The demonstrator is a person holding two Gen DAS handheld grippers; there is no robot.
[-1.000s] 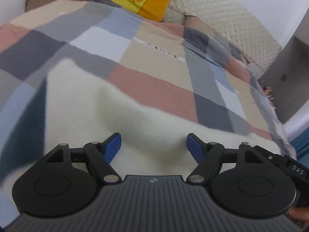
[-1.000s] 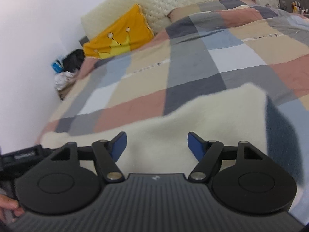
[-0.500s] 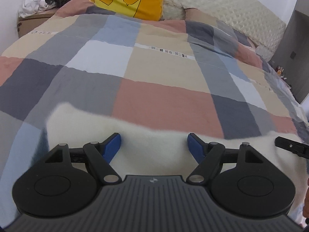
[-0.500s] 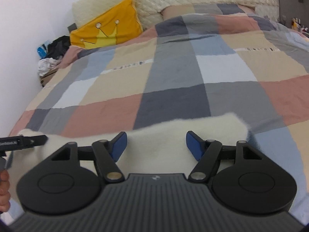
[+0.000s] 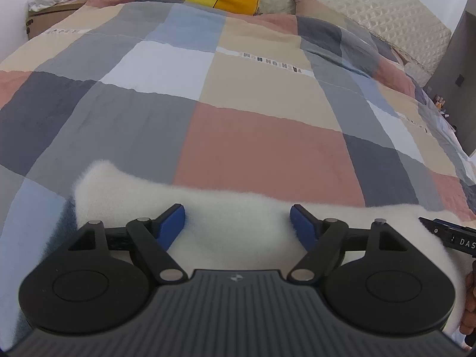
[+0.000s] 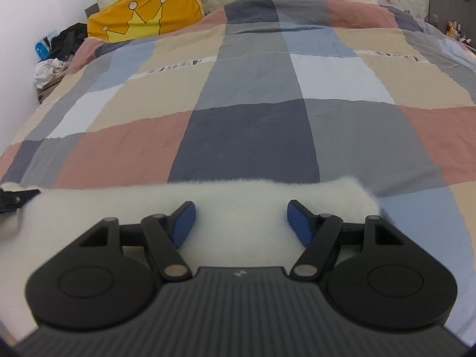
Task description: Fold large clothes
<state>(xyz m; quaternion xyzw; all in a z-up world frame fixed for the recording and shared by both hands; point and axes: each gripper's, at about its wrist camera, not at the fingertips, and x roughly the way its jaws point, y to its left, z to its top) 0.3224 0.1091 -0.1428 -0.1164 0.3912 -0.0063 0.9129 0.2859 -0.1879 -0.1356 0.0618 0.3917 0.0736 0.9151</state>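
A white fluffy garment (image 5: 134,184) lies across the near part of the bed, its far edge running left to right. A dark blue part (image 5: 64,220) of it shows at its left end. My left gripper (image 5: 238,217) hovers over the white cloth, open, its blue pads (image 5: 172,223) apart with nothing pinched. In the right wrist view the same garment (image 6: 342,193) stretches under my right gripper (image 6: 241,214), which is also open with cloth below the gap. The right gripper's side (image 5: 446,233) shows at the left view's right edge. The near part of the garment is hidden.
The bed carries a checked duvet (image 5: 253,136) in pink, grey, blue and beige. A yellow crown pillow (image 6: 142,15) and a quilted headboard (image 5: 386,9) stand at the far end. A pile of clothes (image 6: 56,56) sits beside the bed, and a dark cabinet (image 5: 464,74) stands at the right.
Both grippers have drawn back and down toward the near edge. The white garment filled much of each view before; now only a strip shows. Both stayed open.
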